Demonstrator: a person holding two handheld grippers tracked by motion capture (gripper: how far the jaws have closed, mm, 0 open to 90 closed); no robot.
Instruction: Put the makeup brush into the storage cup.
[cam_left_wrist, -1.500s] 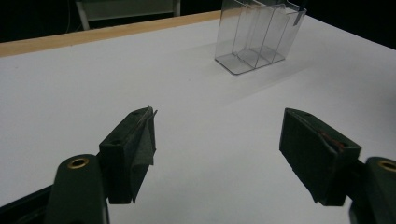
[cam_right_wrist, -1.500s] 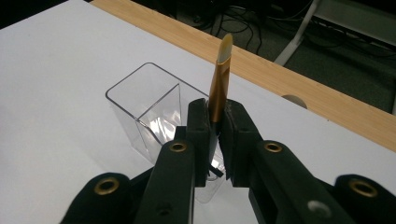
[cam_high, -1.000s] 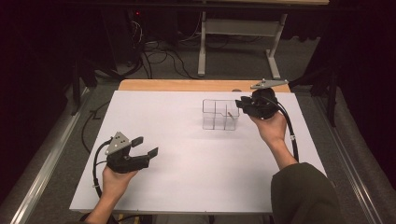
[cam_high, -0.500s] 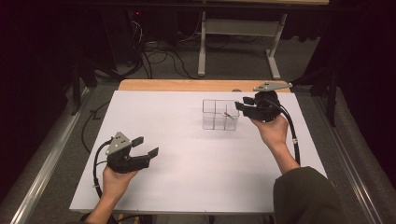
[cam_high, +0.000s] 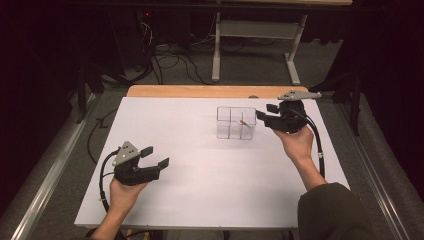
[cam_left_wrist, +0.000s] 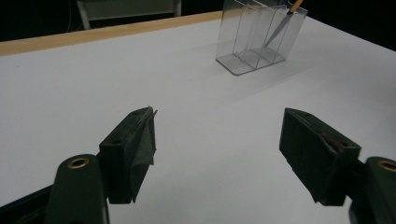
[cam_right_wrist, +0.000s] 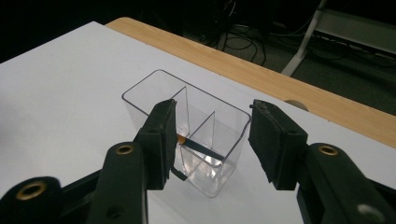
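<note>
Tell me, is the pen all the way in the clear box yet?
Nearly done. The pen already leans inside one compartment of the clear box. The right gripper hovers open above the box, holding nothing. The left gripper waits open over the white table. What's probably left is pulling the right gripper away.

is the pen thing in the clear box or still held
In: the pen leans inside a compartment of the clear box, and the right gripper above it is open.
</note>
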